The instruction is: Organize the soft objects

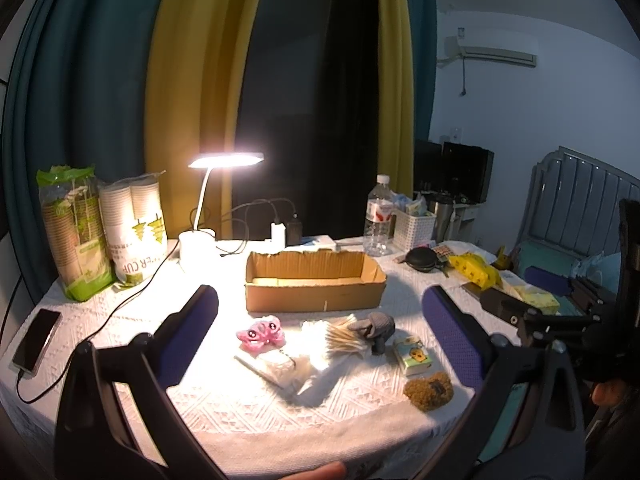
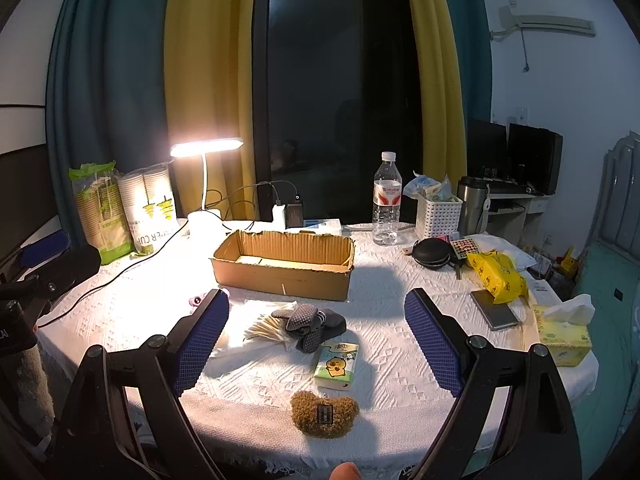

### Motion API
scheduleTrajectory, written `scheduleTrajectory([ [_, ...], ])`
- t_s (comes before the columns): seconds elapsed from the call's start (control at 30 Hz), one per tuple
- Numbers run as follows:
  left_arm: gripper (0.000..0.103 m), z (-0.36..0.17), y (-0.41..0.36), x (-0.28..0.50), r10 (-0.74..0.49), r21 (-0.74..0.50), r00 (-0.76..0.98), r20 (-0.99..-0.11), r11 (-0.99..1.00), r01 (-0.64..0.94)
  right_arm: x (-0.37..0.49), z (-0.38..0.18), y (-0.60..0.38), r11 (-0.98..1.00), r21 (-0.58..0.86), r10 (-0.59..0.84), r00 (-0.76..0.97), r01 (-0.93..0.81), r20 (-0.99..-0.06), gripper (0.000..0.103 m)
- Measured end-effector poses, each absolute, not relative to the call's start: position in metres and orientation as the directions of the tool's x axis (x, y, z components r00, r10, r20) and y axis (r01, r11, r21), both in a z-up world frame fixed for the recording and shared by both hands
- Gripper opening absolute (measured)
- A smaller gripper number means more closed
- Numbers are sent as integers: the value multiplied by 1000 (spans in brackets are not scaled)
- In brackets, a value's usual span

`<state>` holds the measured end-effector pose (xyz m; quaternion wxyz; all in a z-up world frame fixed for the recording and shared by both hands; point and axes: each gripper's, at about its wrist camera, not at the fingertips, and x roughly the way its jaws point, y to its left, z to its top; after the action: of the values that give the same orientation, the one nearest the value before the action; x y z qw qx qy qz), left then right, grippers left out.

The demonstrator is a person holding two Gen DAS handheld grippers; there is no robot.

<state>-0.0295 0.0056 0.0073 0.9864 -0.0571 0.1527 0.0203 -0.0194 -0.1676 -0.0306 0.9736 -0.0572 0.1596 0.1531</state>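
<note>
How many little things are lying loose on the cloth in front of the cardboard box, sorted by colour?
Pink: 1, the plush toy
Grey: 1, the sock bundle
Brown: 1, the fuzzy pouch
Green: 1, the tissue pack
White and tan: 1, the cotton swab bag
Total: 5. The cardboard box looks empty.

Brown plush [image 2: 324, 414] between spread fingers [image 2: 202, 340]
</note>
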Motion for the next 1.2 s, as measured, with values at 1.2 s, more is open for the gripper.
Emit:
scheduleTrajectory([
  [1.2,103,5,4,-31,22,-101,949,-315,993,-57,-18,-38,-168,945,-72,278,898,-320,-341,92],
])
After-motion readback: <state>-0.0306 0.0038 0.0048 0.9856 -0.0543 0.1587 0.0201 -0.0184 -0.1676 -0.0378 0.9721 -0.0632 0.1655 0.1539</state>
